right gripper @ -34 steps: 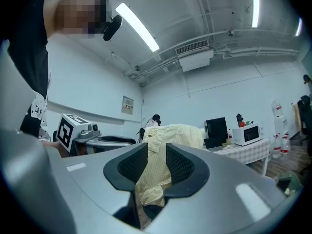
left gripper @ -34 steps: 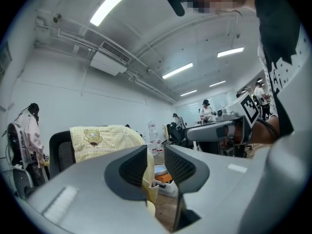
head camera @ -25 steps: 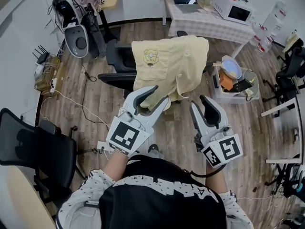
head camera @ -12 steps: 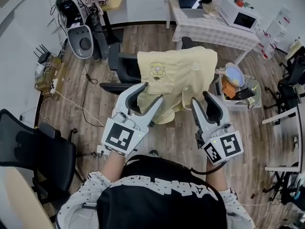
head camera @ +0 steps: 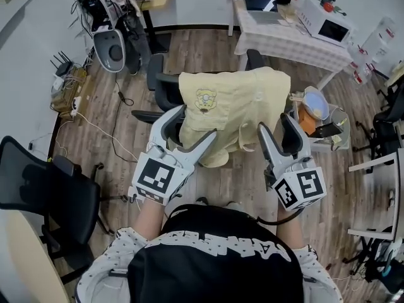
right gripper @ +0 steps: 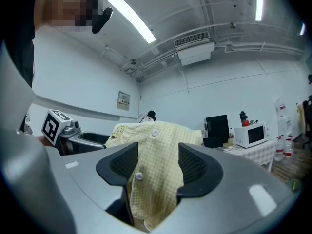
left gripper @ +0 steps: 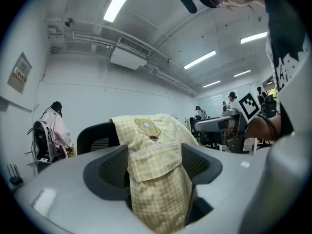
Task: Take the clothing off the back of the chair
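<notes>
While the shirt (head camera: pixel 233 100) drapes the chair (head camera: pixel 163 84), left claw (head camera: pixel 197 120) and right claw (head camera: pixel 275 122), just opened, seemingly straddle its hem.

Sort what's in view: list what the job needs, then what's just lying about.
Job: shirt; chair it hangs on.
Lying about: laptop; microwave; second chair; cable.

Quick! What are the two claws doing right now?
Left claw: open, just opened wider; yellow shirt inside it, not pinched.
Right claw: open, just opened wider; shirt inside it, not pinched.
</notes>
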Motion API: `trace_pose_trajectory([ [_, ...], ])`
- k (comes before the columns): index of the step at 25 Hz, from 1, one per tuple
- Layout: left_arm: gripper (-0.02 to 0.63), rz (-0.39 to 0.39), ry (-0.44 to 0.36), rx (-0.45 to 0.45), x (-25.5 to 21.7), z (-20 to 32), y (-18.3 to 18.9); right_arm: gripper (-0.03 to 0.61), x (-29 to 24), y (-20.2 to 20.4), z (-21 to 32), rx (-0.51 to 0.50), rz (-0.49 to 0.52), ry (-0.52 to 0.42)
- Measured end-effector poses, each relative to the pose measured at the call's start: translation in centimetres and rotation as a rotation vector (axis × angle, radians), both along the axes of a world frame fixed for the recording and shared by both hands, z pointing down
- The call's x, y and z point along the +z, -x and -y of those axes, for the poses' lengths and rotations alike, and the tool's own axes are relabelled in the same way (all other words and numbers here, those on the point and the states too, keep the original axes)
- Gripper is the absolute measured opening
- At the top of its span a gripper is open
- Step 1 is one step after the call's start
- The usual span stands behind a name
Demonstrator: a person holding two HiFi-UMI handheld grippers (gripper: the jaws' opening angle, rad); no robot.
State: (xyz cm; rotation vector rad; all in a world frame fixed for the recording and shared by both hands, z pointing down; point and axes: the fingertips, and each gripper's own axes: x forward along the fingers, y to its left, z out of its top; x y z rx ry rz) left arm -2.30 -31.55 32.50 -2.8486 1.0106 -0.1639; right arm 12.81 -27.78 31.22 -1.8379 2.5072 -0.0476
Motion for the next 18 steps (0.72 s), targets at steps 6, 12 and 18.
trace_pose_trajectory([
  [6,0.330,0.006,0.017,-0.038,0.1,0.5,-0.6,0.286,0.9,-0.8,1.4,-0.033,-0.004,0.043],
  [12,0.330,0.025,0.031,-0.048,0.6,1.0,-0.9,0.295,1.9,-1.4,2.5,-0.048,0.010,0.068],
  [18,0.318,0.033,0.020,-0.049,0.6,1.3,-1.4,0.294,2.4,-0.7,3.6,-0.091,0.033,0.087],
])
